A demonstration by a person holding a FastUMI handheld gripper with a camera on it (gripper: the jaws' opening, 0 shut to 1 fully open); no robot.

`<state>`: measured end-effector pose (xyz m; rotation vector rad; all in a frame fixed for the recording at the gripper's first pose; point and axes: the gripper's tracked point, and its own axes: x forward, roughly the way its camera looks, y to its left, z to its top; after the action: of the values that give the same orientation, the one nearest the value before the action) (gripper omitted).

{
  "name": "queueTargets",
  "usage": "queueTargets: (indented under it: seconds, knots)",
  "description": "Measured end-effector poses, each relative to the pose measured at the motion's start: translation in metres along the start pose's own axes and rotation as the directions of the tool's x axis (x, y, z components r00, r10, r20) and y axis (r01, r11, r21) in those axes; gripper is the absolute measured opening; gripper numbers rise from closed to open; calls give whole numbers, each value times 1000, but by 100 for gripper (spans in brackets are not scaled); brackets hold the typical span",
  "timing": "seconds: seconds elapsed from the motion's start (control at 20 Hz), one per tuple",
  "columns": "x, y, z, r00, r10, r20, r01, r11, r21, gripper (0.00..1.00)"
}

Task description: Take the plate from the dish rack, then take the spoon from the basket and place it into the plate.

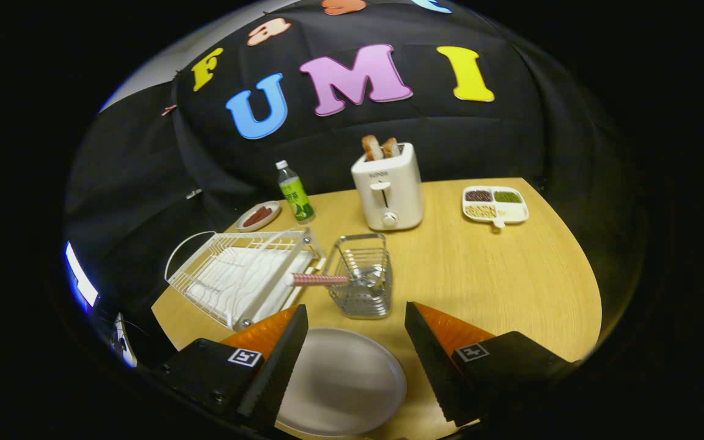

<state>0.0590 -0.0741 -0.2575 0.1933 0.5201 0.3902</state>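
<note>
Wood-grain tabletop (pixel 480 275) carries every item; black cloth closes off the booth behind it.

Current step, as judged from the layout: fetch the spoon. The plate (pixel 343 382) already lies flat on the table between the fingers and just below them, clear of the dish rack (pixel 242 275), so the first half of the task reads as complete.

The spoon (pixel 321 280) stands in the wire basket (pixel 361 275), just ahead of the fingers. Its red-and-white patterned handle sticks out over the basket rim, pointing toward the dish rack side. The bowl end sits inside the wires and is hard to make out.

The gripper (pixel 355 336) is spread wide and holds nothing.

Procedure:
1. Advance forward and slightly left until the exposed handle lies between the fingers.
2. Turn the gripper so the pads face the long sides of the handle, not its end.
3. Close on the handle only. Keep both fingers outside the wire rim.
4. Lift along the line of the handle so the bowl end clears the basket without snagging. The basket looks light and may drag.
5. Return to the plate and release low.

Beyond the basket stand a toaster (pixel 388 189), a bottle (pixel 294 192), a small dish (pixel 258 216) and a divided tray (pixel 495 205); all are well apart from the path.
</note>
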Motion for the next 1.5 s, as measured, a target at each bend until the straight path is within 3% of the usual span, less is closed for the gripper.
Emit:
queueTargets:
  seconds: [0.2,0.45,0.65,0.75,0.9,1.15,1.35,1.5]
  knots:
    - [28,13,4,999,33,22,-29,989,-145,98]
    - [68,5,12,998,18,57,-8,983,-184,98]
    - [83,20,19,994,68,84,-42,960,-278,81]
    - [91,19,14,994,65,91,-30,938,-346,80]
    - [101,15,3,997,52,58,-29,939,-344,77]
    - [103,6,18,996,21,88,8,950,-313,43]
    - [96,-12,42,991,-43,126,78,955,-287,27]
    - [95,-17,45,996,-42,76,58,973,-225,16]
